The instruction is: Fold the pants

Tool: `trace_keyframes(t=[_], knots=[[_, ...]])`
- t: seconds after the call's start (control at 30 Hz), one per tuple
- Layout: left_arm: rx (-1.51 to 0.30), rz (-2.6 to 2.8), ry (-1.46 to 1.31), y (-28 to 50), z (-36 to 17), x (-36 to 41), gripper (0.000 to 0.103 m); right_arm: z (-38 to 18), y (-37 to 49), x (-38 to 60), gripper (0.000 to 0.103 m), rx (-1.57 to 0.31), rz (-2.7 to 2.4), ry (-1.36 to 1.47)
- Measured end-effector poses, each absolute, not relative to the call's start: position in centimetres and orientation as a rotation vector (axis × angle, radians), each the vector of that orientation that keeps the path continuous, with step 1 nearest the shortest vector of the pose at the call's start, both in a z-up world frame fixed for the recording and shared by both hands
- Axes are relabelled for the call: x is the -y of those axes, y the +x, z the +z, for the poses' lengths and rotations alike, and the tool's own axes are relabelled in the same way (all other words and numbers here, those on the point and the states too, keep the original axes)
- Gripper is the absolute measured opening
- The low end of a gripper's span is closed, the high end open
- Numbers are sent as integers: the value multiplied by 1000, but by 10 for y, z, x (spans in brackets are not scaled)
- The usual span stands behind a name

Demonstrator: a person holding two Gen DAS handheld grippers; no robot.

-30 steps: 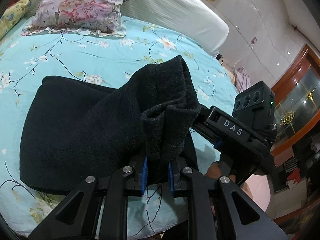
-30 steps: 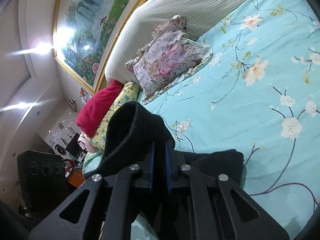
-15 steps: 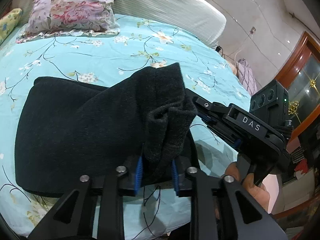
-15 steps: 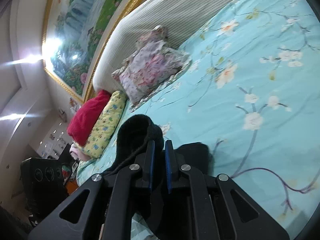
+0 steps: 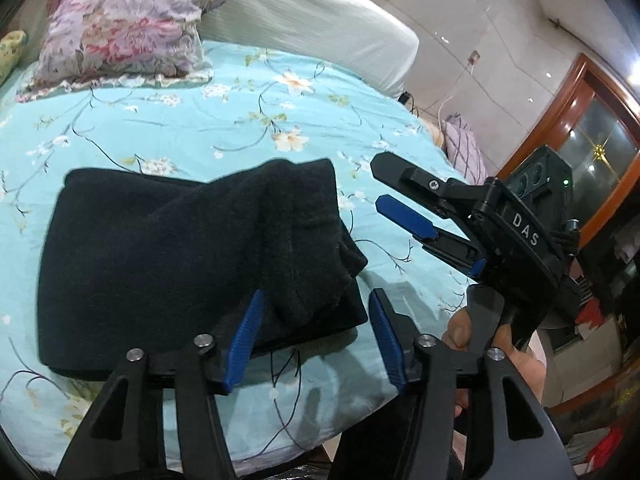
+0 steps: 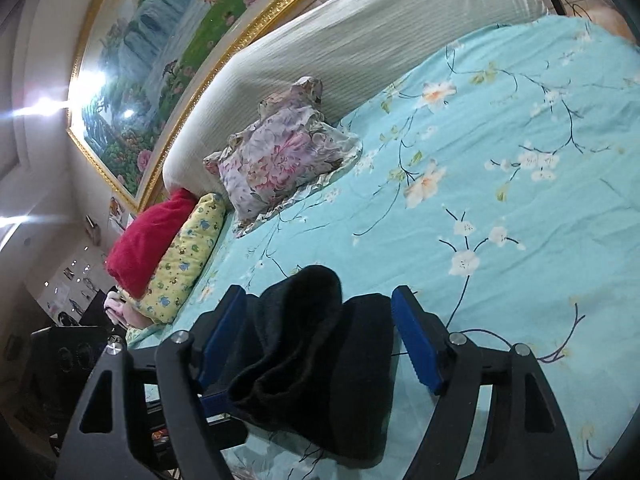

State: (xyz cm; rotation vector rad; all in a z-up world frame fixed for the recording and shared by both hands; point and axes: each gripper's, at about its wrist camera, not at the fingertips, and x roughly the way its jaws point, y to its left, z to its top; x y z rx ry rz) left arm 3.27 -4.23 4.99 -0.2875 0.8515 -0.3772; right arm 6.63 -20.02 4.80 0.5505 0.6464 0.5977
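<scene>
Indoor light, lamp glare, fisheye edges dark

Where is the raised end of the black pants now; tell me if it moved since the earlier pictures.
Yes. The black pants' end has dropped out of the left gripper, whose jaws now stand open, and lies lower on the floral sheet, farther below the floral pillow.

The left gripper [image 5: 316,334] has its jaws spread wide, its blue-padded fingers [image 5: 244,338] level and pointing forward. The right gripper [image 5: 390,196] reaches in from the right with its jaws likewise parted, one finger above the other in the left wrist view. A bare hand [image 5: 464,334] grips its handle from below.
</scene>
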Motion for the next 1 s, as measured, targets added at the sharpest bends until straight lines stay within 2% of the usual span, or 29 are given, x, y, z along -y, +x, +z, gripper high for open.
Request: trace_keyframes(t=[0.2,0.5,1.0], knots=[[-814,-345,-319,22,60,18,60,56,59,188,76,-653,581,510],[-788,-242,-411,14,62,-37,62,68,47,163,85,-672,513,398],[-781,-121,-522,14,47,-98,65,54,46,142,86,-760,447,349]])
